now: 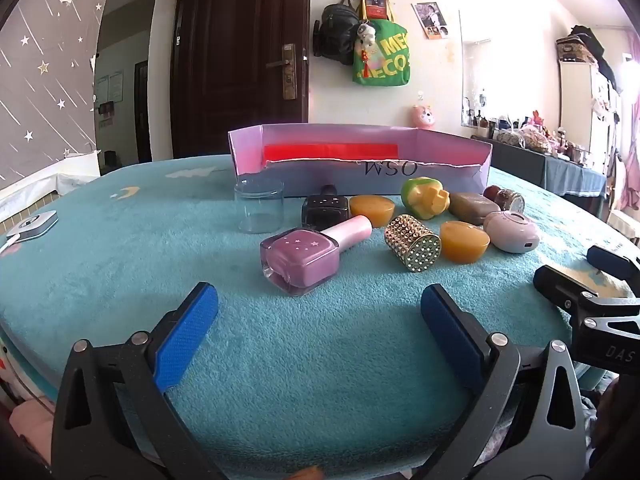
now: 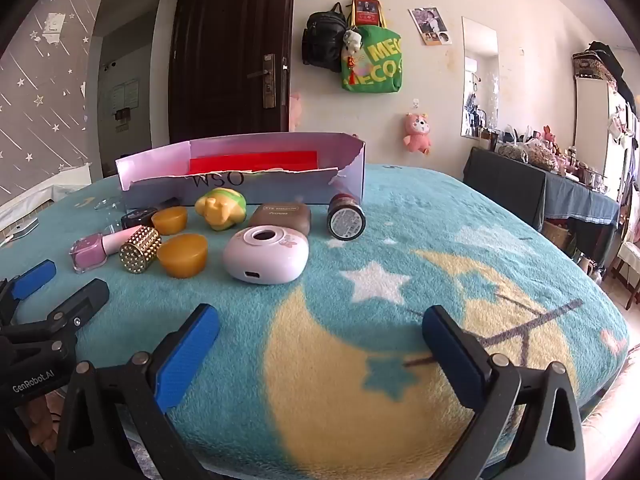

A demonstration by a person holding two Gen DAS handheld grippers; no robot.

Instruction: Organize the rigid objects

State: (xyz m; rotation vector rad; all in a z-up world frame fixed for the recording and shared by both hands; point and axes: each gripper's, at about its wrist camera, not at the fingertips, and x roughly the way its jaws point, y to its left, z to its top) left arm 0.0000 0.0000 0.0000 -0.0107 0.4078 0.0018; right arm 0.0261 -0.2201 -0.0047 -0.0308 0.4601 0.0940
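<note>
A lilac cardboard box (image 1: 304, 186) (image 2: 256, 190) with a red lining stands at the back of the table. In front of it lie a pink nail-polish-shaped bottle (image 1: 304, 260) (image 2: 94, 250), a gold studded cylinder (image 1: 414, 242) (image 2: 140, 250), two amber blocks (image 1: 464, 240) (image 2: 182, 254), a green-yellow toy (image 1: 424, 198) (image 2: 222, 206), a brown case (image 1: 472, 206) (image 2: 280, 216), a pale pink round device (image 1: 512, 232) (image 2: 266, 254), a small jar (image 2: 346, 216) and a black bottle (image 1: 324, 210). My left gripper (image 1: 320, 320) is open just short of the pink bottle. My right gripper (image 2: 320, 344) is open over bare blanket.
A clear glass (image 1: 260, 210) stands left of the black bottle. A white device (image 1: 34, 226) lies at the far left table edge. The teal moon-and-star blanket (image 2: 440, 260) covers the round table. A dark side table (image 2: 520, 188) with clutter stands at the right.
</note>
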